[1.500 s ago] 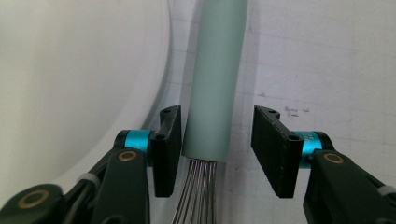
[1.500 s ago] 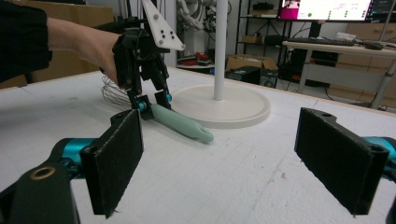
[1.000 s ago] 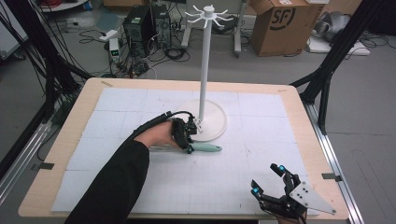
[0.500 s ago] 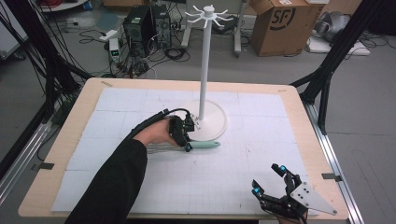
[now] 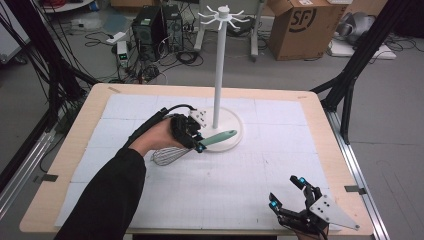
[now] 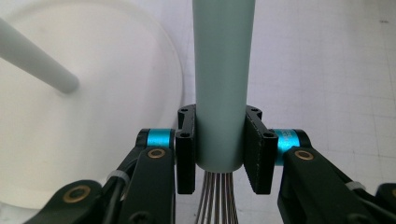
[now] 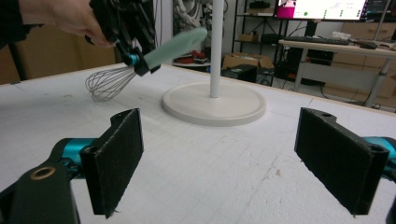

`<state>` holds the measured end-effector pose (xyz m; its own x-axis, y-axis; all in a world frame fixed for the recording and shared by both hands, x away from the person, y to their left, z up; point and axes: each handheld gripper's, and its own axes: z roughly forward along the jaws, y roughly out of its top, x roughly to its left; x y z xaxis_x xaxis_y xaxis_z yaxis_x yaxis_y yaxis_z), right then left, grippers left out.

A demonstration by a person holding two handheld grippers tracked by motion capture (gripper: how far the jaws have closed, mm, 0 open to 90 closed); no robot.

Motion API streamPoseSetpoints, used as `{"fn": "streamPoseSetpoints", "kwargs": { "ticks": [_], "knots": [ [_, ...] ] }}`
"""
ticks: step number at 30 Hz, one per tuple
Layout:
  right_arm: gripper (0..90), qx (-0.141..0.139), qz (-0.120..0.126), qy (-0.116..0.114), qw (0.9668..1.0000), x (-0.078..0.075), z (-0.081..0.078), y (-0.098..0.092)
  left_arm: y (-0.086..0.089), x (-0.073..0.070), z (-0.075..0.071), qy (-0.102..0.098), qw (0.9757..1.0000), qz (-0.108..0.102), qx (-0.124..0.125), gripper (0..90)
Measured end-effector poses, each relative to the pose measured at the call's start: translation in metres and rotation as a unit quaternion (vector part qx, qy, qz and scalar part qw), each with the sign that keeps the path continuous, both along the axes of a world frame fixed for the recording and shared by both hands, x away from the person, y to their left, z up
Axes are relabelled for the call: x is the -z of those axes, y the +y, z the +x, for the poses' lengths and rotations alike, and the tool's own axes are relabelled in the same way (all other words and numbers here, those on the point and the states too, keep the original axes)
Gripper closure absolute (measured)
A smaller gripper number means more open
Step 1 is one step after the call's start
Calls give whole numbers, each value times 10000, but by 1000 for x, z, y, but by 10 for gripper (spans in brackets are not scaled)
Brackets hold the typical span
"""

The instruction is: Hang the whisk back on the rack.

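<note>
At the left of the table, a person's left gripper (image 5: 192, 137) clamps the pale green handle of a whisk (image 5: 200, 144), its black pads (image 6: 185, 154) pressing both sides of the smooth round handle just above where the steel wires enter it. The grip sits near the wire end, apparently so the free tip of the handle points toward the stand and could be hung from it. The whisk is held off the white gridded mat (image 5: 260, 165), tilted, its thin wire cage (image 7: 106, 83) low and to the left, its handle rising toward the right over the edge of the stand's base. At centre rises the white hanging stand (image 5: 219, 75): a broad flat disc base, a slim matte pole and short hooks radiating at the top. At the near right corner, the right gripper (image 5: 287, 195) rests with jaws spread wide, holding nothing, likely waiting in reserve.
</note>
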<state>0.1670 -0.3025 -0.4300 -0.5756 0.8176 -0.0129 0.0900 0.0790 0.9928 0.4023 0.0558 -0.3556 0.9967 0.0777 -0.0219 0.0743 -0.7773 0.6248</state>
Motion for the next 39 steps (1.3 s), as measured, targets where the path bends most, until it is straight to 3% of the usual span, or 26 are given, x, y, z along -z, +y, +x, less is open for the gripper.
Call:
{"fn": "streamPoseSetpoints", "kwargs": {
  "ticks": [3,8,11,13,18,22,25,29,34,38,39],
  "knots": [
    [146,8,-7,16,10000,0,0,0,3,-8,-3,-131,9996,-242,-25,693],
    [146,30,-27,17,10000,1,1,-1,12,-21,-7,-77,9981,-615,-56,692],
    [146,38,-15,22,10000,1,1,0,20,-30,-7,-32,9957,-914,-137,693],
    [146,54,4,19,10000,1,0,0,26,-37,-6,-40,9930,-1156,-224,693],
    [146,56,-2,40,10000,1,0,0,41,-57,-4,-24,9838,-1749,-398,692],
    [146,48,-8,35,10000,1,1,0,51,-72,-3,-98,9795,-1950,-490,692],
    [146,59,9,40,10000,1,0,0,58,-85,0,-62,9744,-2171,-575,692],
    [146,55,8,18,10000,0,1,-1,64,-104,1,-193,9705,-2320,-625,692],
    [146,37,9,24,10000,0,0,-1,70,-126,1,-270,9633,-2591,-643,692],
    [146,25,42,8,10000,0,0,-1,77,-138,5,-342,9605,-2651,-774,692],
    [146,17,53,13,10000,0,0,-1,80,-142,7,-374,9587,-2693,-831,692]
  ]
}}
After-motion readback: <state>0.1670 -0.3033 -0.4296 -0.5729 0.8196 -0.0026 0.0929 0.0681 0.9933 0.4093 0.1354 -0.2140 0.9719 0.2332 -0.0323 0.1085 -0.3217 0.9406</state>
